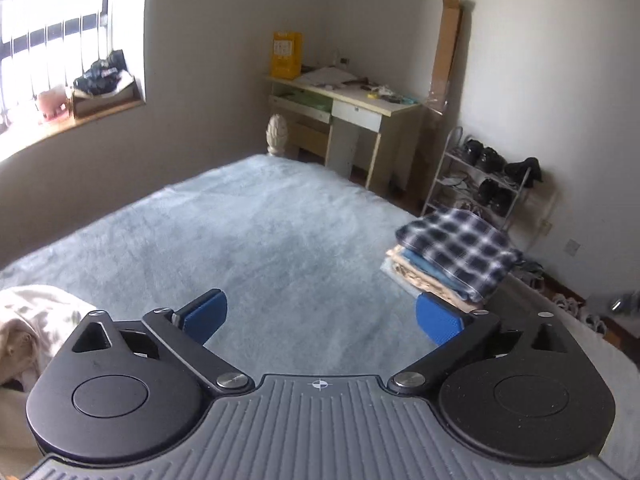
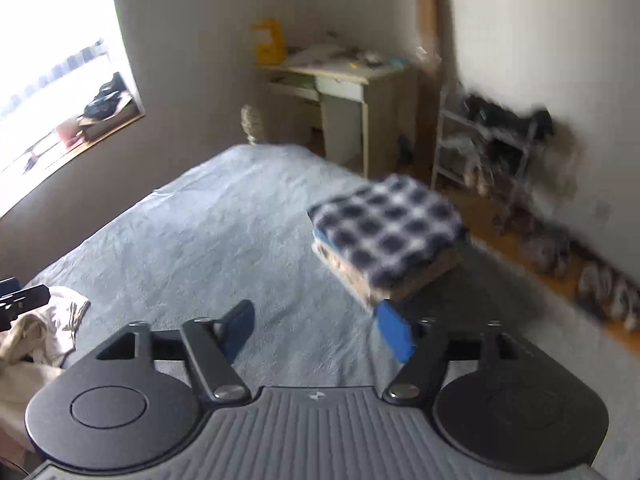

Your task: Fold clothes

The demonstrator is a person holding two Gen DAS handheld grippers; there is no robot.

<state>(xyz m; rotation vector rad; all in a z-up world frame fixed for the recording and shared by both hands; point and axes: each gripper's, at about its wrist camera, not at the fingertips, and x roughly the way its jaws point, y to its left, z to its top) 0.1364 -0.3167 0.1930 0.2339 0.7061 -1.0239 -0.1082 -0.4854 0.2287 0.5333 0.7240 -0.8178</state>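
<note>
Both claws over a bed spread with a pale blue blanket (image 1: pixel 256 240). The left claw (image 1: pixel 320 318) and the right claw (image 2: pixel 316 330) each stand with blue pads spread wide and nothing between them. A stack of folded clothes (image 1: pixel 452 264), topped by a blue-and-white plaid shirt (image 2: pixel 386 228), sits on the blanket beside the bed's right edge; in both views each claw's right pad lies close under the stack's near corner, though contact cannot be told. A crumpled cream garment (image 1: pixel 30 316) lies well to the left of the stack, at the bed's near left corner, with the tip of the other claw showing just above it in the right wrist view.

Risks, as judged from this arrangement. The stack stands near the bed's edge, above a floor lined with shoes (image 2: pixel 604 292); a sideways nudge from either claw could tip its layers off. The right wrist view is smeared by motion, so that claw's position near the stack is uncertain and a brush against the plaid shirt is plausible. The cream garment is bunched: a pinch may take several layers at once or catch the blanket beneath.
</note>
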